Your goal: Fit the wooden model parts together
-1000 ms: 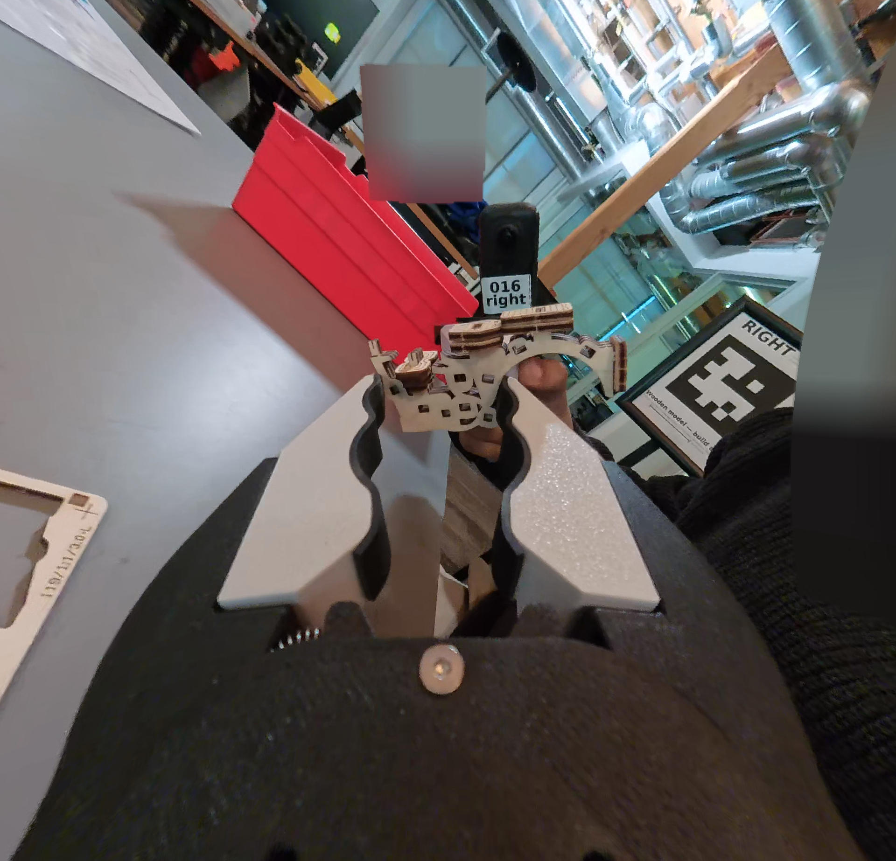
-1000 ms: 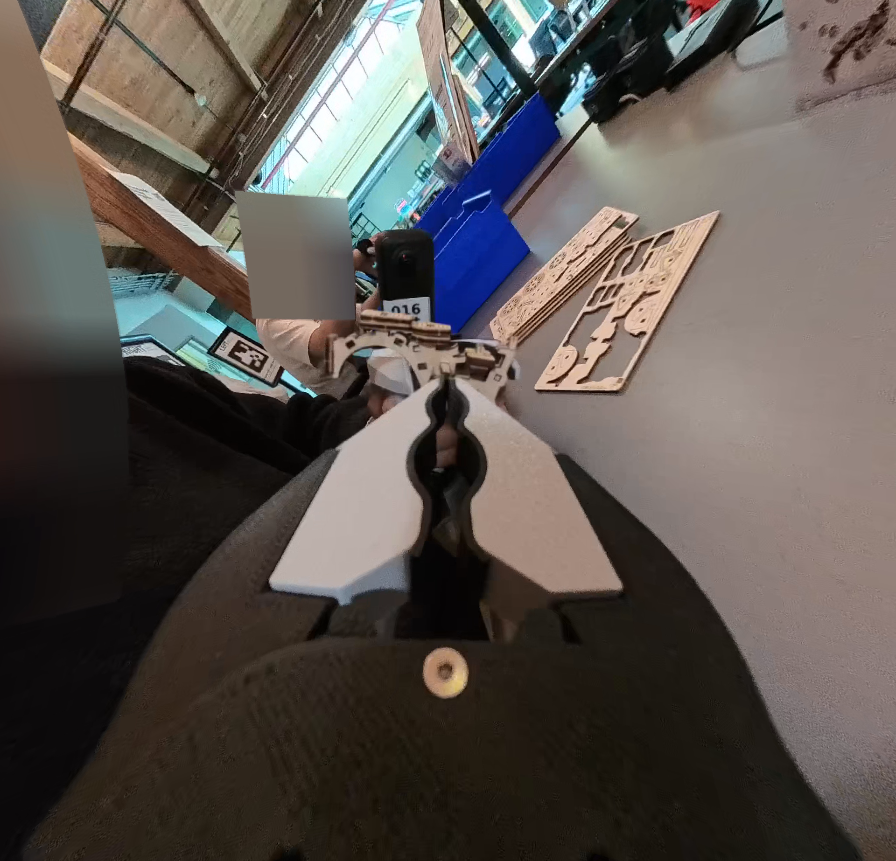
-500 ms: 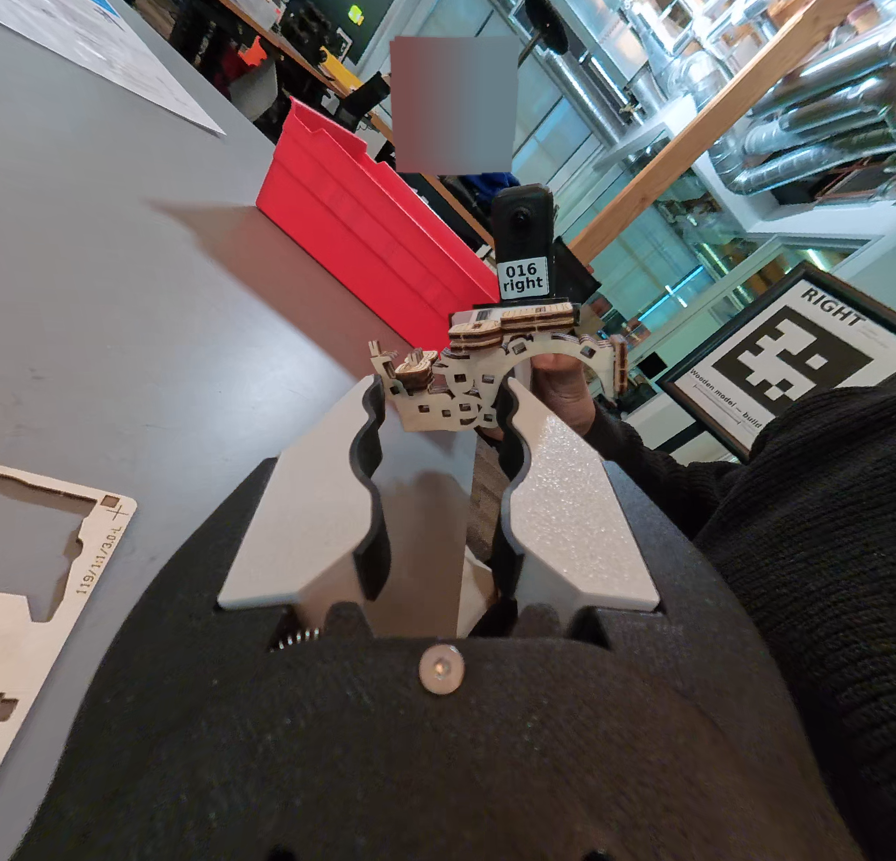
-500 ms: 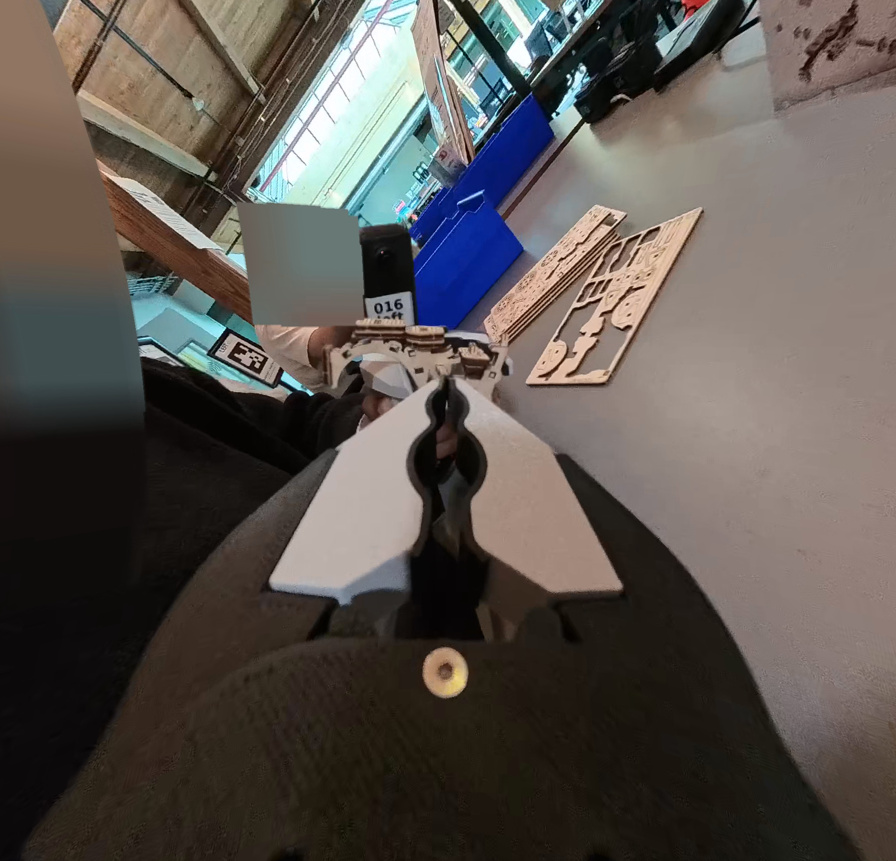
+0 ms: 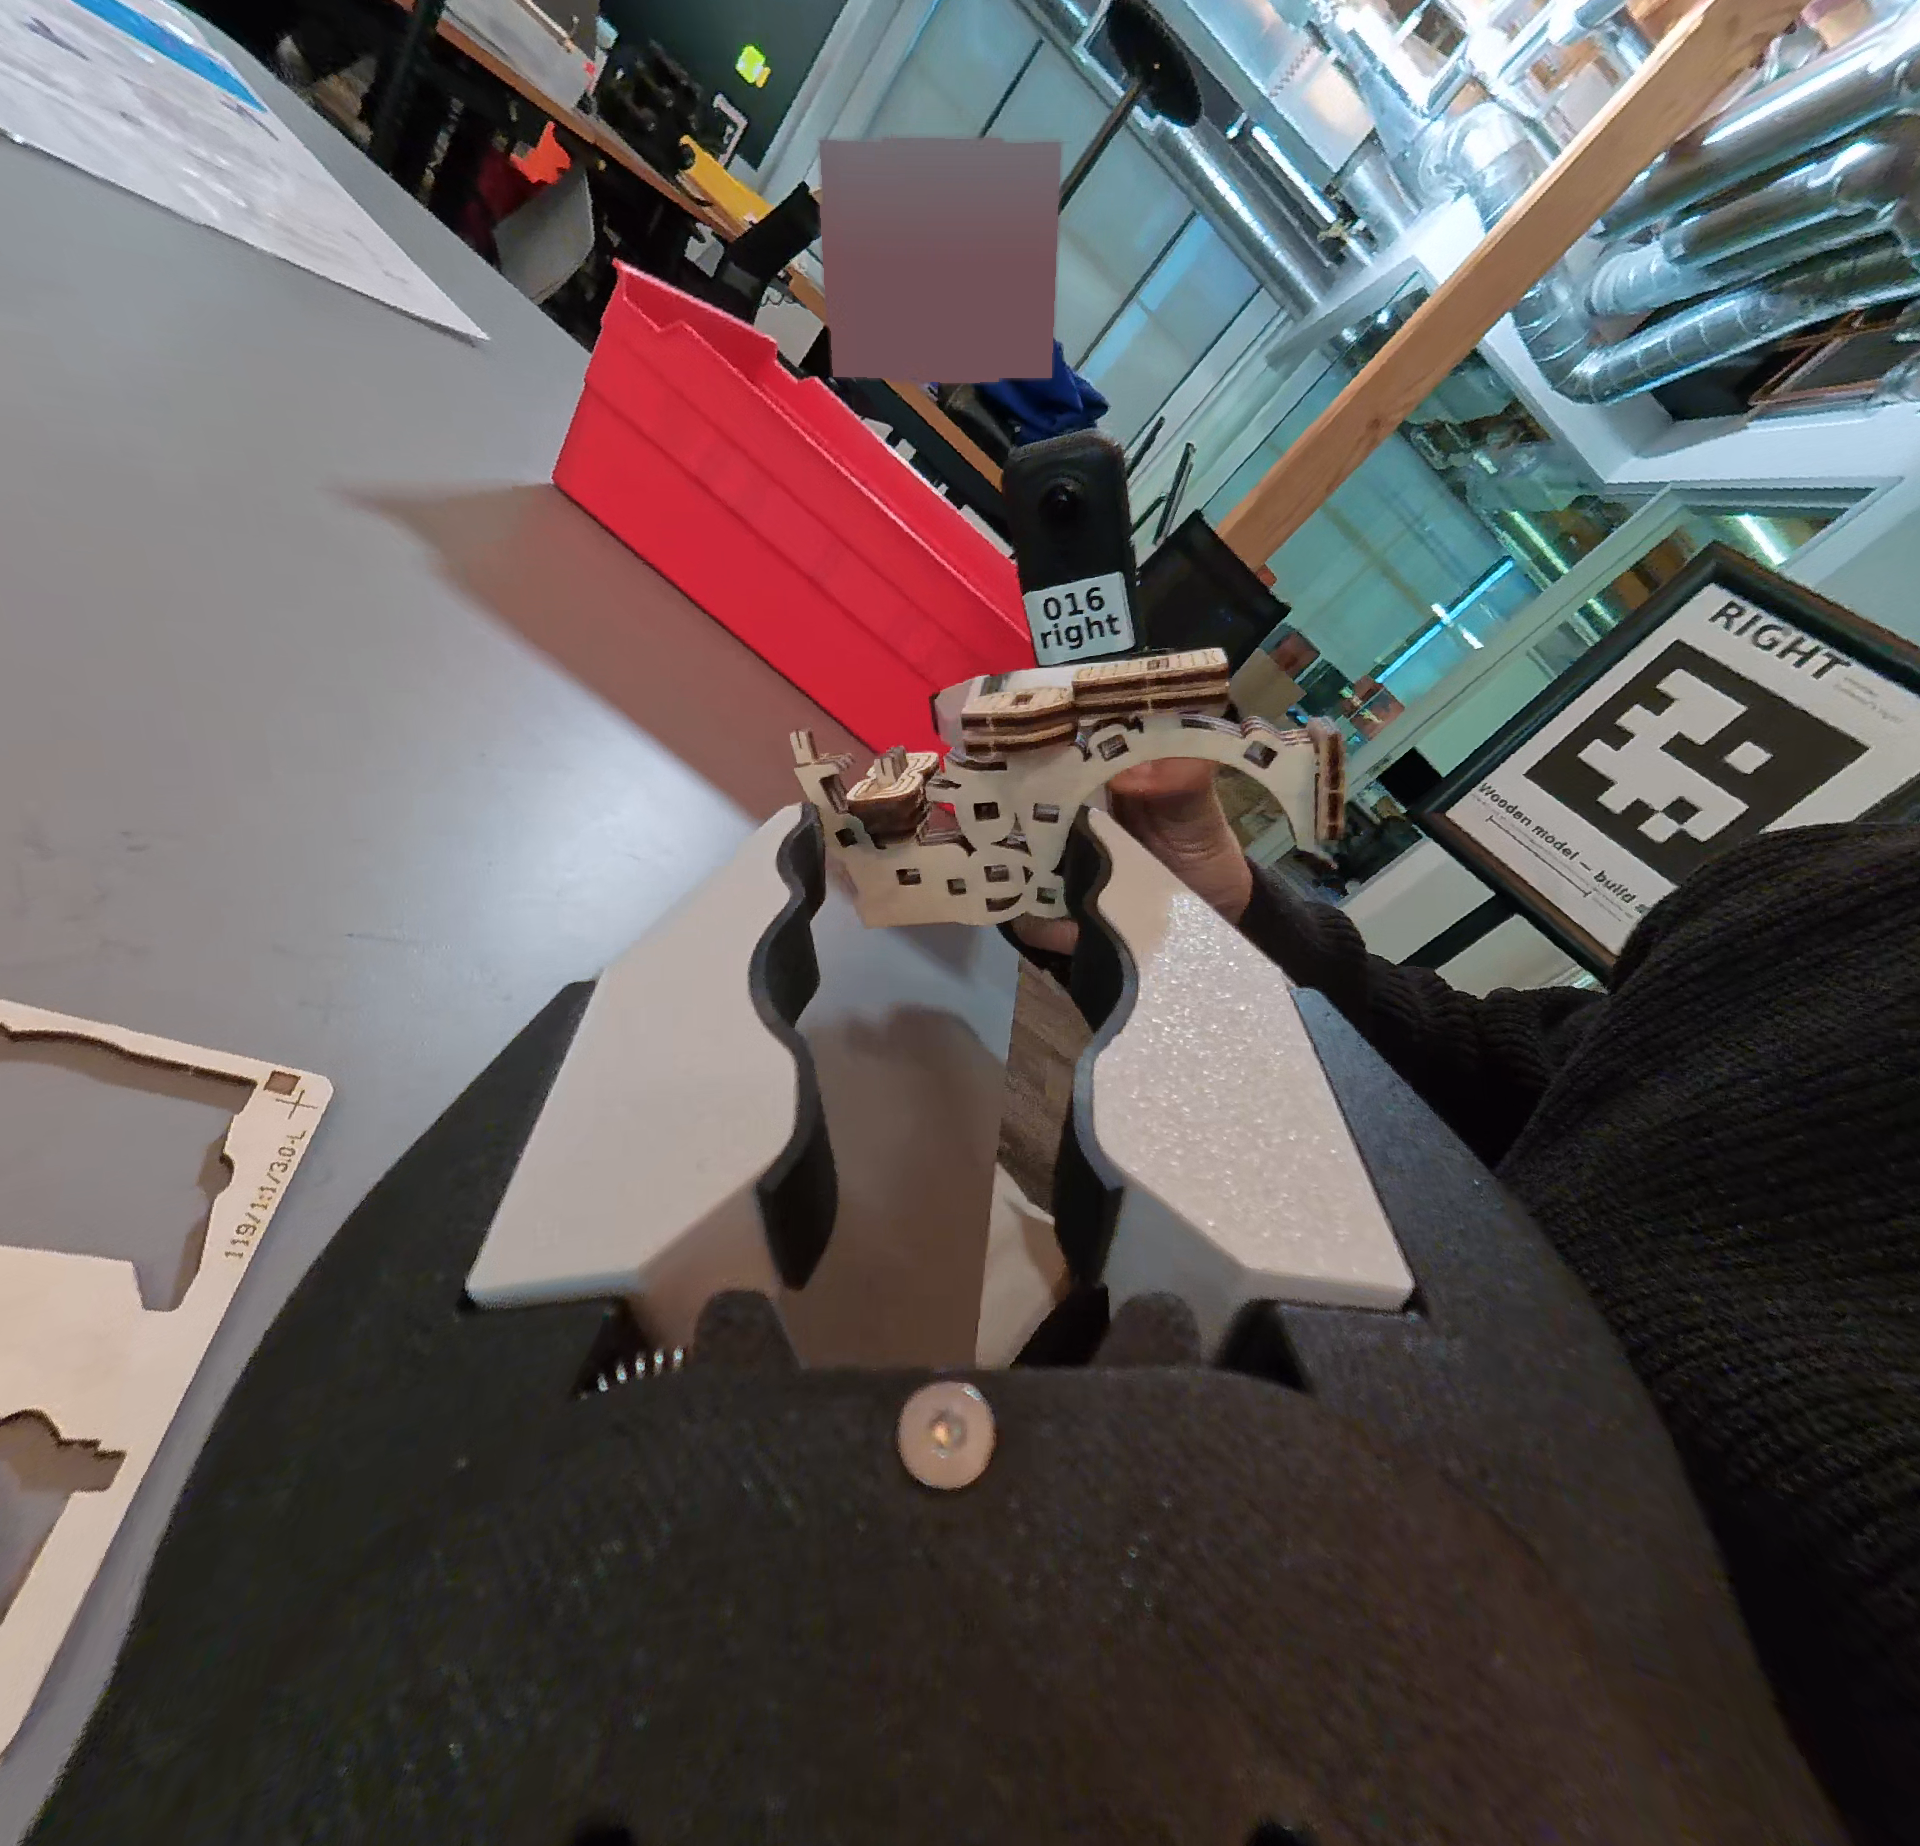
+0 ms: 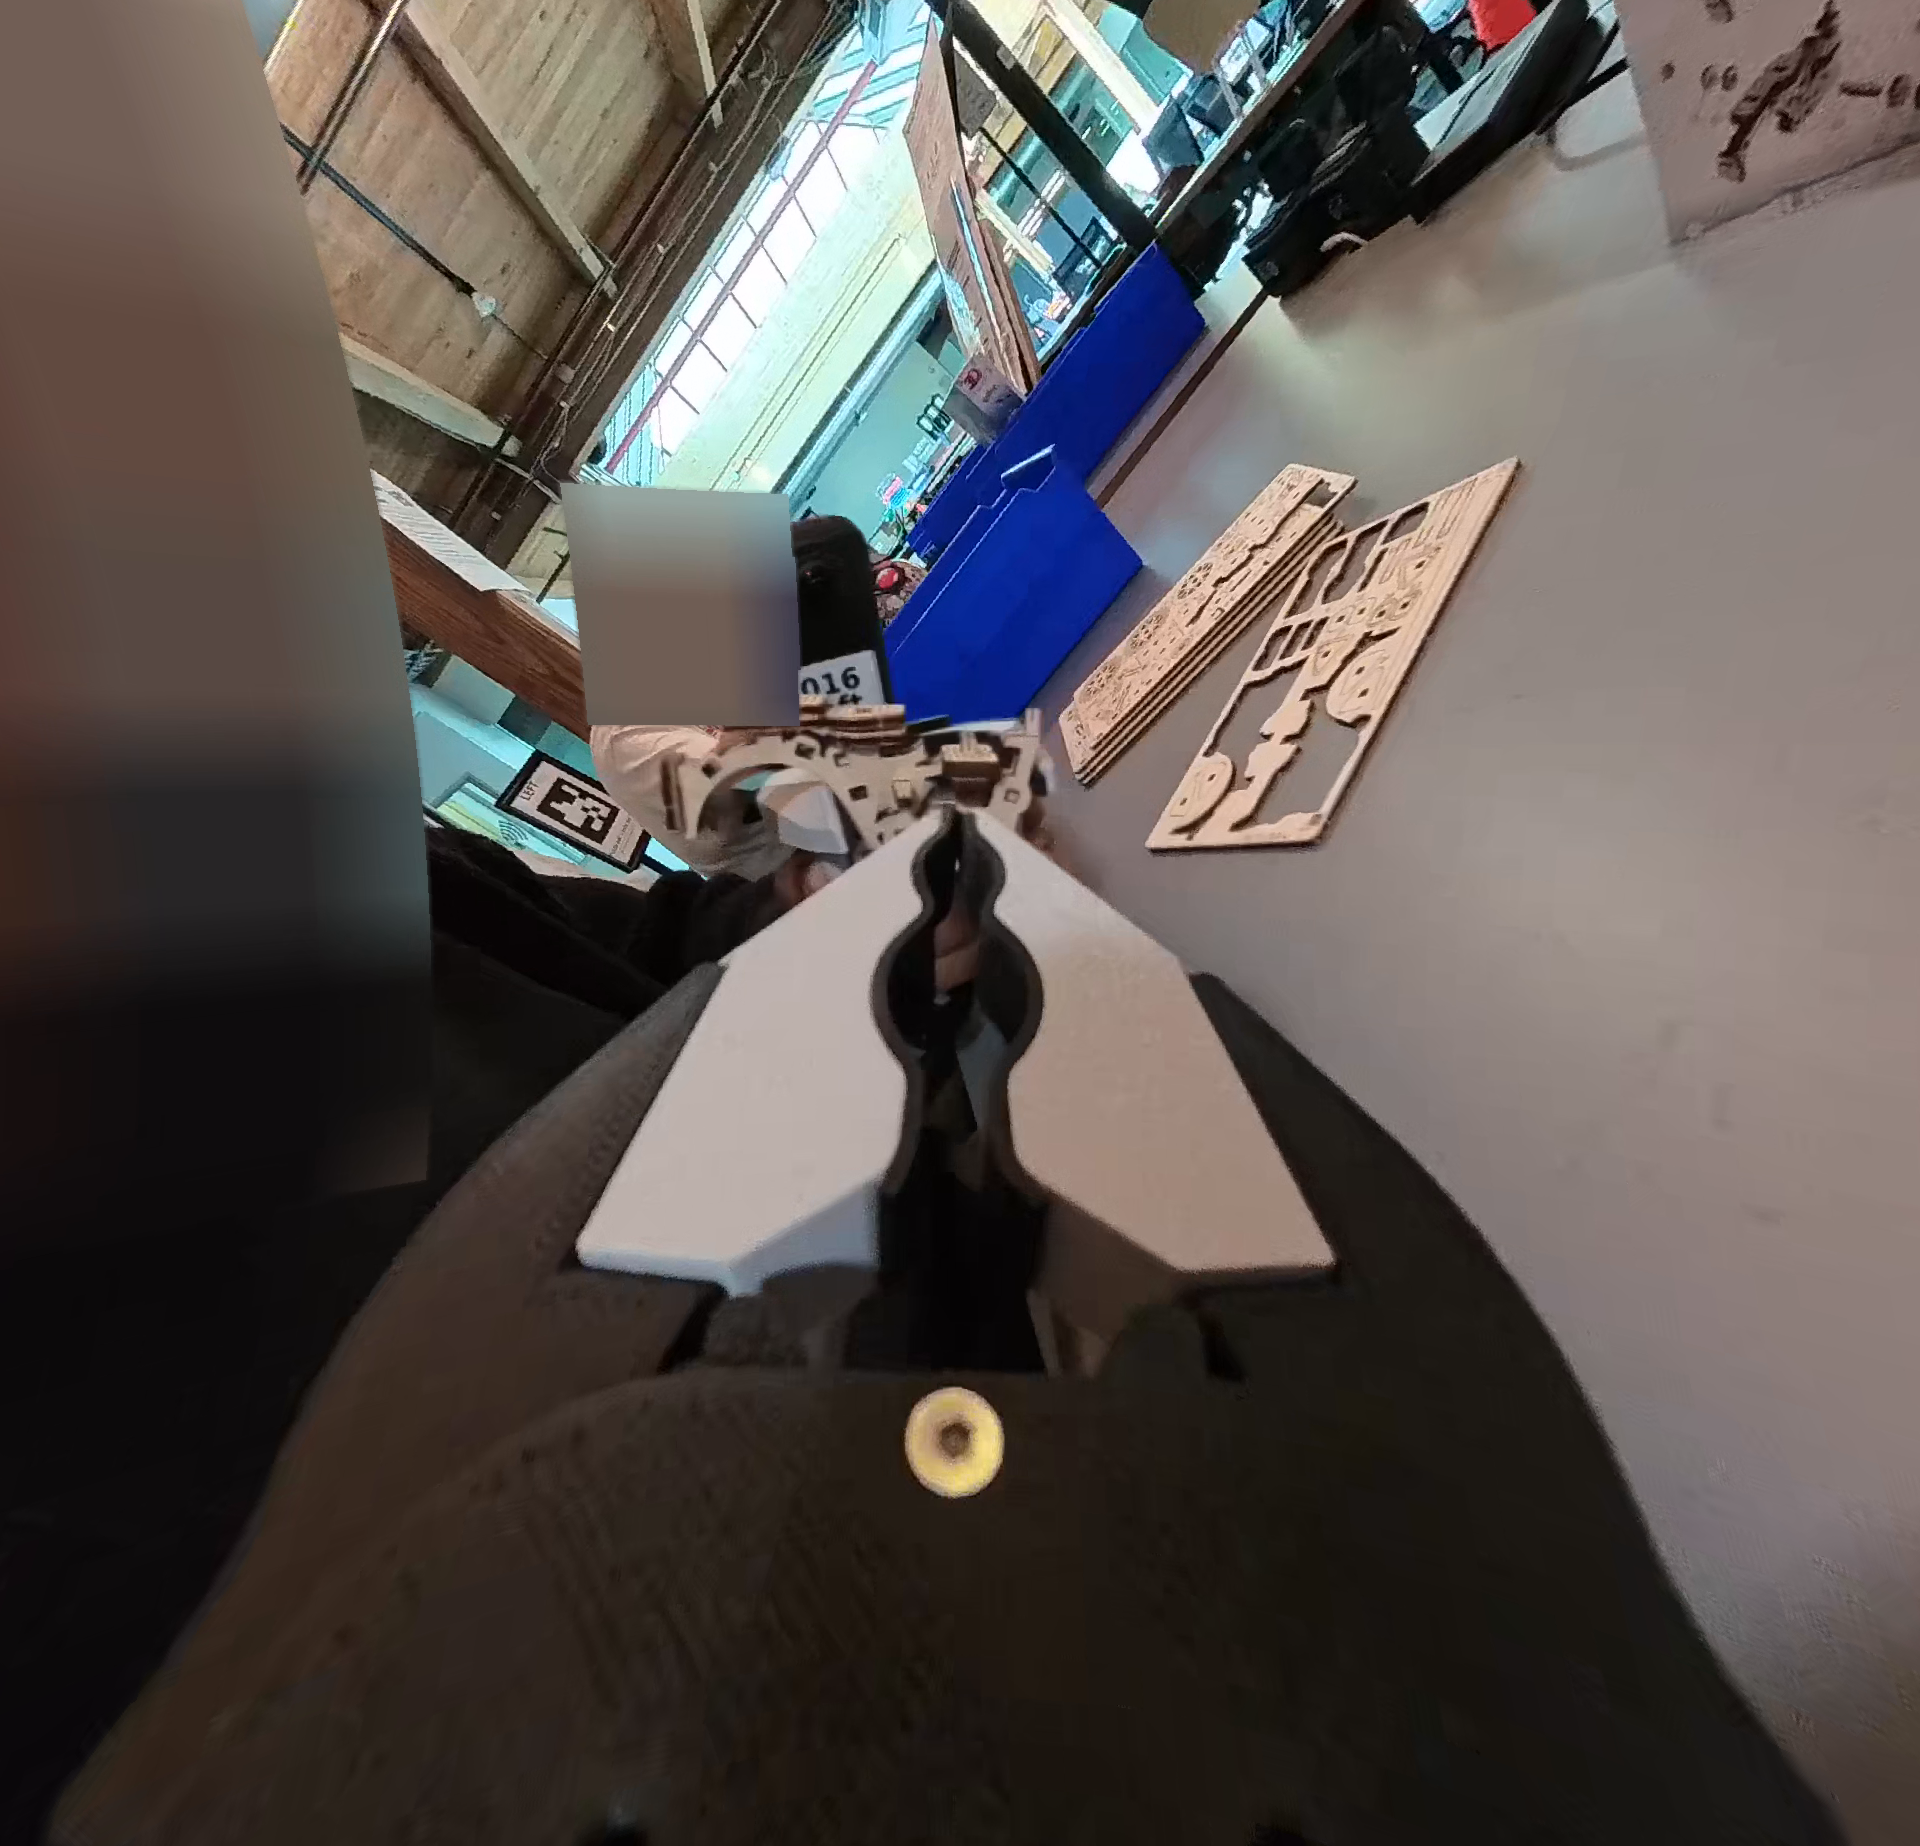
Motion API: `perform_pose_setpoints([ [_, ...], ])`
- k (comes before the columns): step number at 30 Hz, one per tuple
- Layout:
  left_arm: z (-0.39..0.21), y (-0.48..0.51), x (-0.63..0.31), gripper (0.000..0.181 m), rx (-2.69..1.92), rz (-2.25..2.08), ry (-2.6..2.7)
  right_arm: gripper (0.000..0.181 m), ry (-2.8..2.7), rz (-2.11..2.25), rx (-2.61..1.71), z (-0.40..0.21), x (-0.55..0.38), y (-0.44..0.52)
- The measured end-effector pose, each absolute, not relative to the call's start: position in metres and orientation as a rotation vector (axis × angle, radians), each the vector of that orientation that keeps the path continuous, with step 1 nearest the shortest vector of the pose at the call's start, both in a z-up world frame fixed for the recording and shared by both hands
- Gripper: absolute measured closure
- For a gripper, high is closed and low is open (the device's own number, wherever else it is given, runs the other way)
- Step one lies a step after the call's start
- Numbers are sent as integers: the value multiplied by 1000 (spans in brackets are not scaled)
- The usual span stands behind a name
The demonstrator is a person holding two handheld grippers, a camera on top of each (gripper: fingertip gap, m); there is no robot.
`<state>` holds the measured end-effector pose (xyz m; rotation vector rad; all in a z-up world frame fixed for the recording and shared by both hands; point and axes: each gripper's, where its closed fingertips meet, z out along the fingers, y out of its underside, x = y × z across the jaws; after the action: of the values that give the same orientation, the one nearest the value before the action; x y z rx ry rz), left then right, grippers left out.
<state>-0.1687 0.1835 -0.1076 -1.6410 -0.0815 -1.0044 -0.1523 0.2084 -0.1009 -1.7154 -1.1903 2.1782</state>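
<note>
A part-built wooden model point(image 5: 1039, 799), pale laser-cut plywood with an arch and stacked layers on top, is held in the air above the grey table point(image 5: 260, 653). My left gripper point(image 5: 945, 861) has its fingertips pressed on either side of the model's lower body. My right gripper point(image 6: 954, 820) is shut on the thin edge of the same model point(image 6: 831, 768) from the opposite side. In the left wrist view the right gripper's camera point(image 5: 1075, 549) and a hand point(image 5: 1174, 840) show behind the model; its fingertips are hidden.
A red bin point(image 5: 769, 539) stands on the table beyond the model. A cut-out plywood sheet point(image 5: 125, 1225) lies at the left. Blue bins point(image 6: 1018, 591), a stack of plywood sheets point(image 6: 1205, 622) and one cut sheet point(image 6: 1340, 653) lie to the right. A framed marker board point(image 5: 1704, 757) stands nearby. My left and right fingertips are right by each other.
Both grippers keep their hold on the model. The two grippers and the model have swung together a little, so the background has shifted in both views.
</note>
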Motion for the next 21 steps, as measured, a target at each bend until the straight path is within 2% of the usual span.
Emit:
perform_pose_setpoints([
  [14,-91,175,-170,136,-1457,-1263,-63,181,-1307,2028,-1638,-83,-150,192],
  [21,-97,179,-155,136,-1509,-1267,-54,181,-1331,2007,-1633,-83,-156,181],
])
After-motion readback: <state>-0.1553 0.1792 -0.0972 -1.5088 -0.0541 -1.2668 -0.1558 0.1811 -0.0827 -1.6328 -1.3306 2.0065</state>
